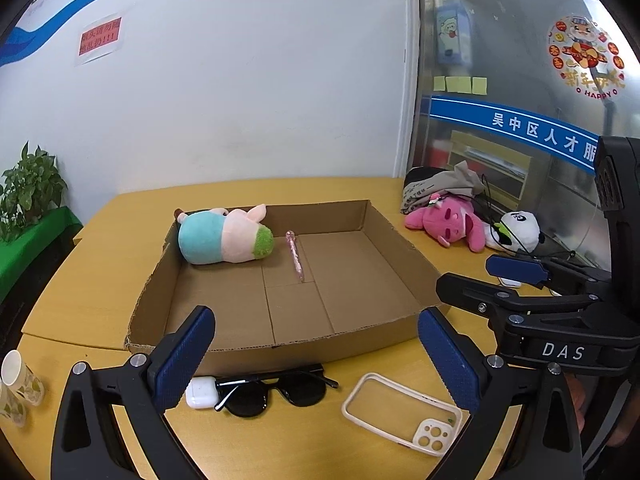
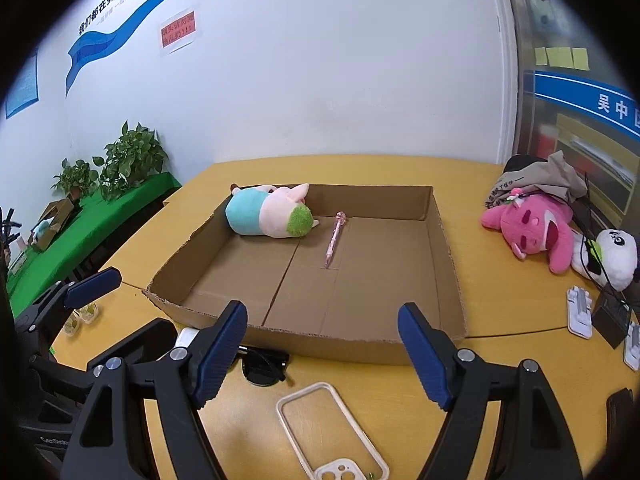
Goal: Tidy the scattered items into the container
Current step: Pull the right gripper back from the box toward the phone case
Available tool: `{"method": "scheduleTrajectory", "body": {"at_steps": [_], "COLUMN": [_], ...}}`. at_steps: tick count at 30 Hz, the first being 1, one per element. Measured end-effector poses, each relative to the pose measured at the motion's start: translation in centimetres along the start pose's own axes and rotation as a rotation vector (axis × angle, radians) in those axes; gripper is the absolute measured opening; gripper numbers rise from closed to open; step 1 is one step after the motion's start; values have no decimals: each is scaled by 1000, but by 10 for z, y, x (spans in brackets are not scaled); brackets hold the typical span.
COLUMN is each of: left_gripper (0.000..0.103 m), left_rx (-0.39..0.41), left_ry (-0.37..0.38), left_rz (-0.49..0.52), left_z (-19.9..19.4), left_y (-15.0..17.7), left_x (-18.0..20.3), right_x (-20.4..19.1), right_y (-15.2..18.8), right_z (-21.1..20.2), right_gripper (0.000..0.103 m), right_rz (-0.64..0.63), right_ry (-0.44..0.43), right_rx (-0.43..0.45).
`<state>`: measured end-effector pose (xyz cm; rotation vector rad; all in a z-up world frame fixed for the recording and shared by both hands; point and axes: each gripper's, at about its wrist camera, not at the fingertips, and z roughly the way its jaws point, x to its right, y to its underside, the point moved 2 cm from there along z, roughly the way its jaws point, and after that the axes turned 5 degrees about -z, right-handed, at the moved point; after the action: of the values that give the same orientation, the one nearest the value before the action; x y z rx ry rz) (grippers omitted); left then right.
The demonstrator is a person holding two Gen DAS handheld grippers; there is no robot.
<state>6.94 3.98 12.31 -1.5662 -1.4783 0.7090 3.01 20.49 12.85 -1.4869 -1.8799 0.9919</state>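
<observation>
We hold both grippers, left gripper (image 1: 316, 354) and right gripper (image 2: 322, 350), wide and empty. Just below them lie sunglasses (image 1: 276, 390) and a phone case (image 2: 332, 432); the cardboard box (image 2: 450, 264) sits ahead. Thin frames may slip from the pads.

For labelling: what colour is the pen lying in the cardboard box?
Pink, translucent-looking pen; clearest in the right wrist view.

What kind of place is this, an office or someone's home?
Probably an office or public service centre, not a home: a slogan banner on the wall, a glass partition with a blue sign strip and sticky notes, and potted plants.
</observation>
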Motion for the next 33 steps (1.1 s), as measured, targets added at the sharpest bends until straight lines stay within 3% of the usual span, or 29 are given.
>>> {"method": "scheduleTrajectory", "body": {"at_steps": [12, 24, 33], "left_gripper": [103, 103, 103], "left_rx": [-15, -42, -128], "left_ry": [24, 21, 64], "left_rz": [-2, -25, -25], "left_z": [-10, 6, 36], "left_y": [19, 29, 48], "left_x": [4, -7, -9], "right_x": [-1, 3, 14], "right_y": [24, 31, 61], "right_z": [-18, -1, 15], "right_gripper": [78, 78, 78], "right_rz": [14, 18, 1], "right_ry": [26, 31, 57], "right_rx": [-4, -13, -83]}}
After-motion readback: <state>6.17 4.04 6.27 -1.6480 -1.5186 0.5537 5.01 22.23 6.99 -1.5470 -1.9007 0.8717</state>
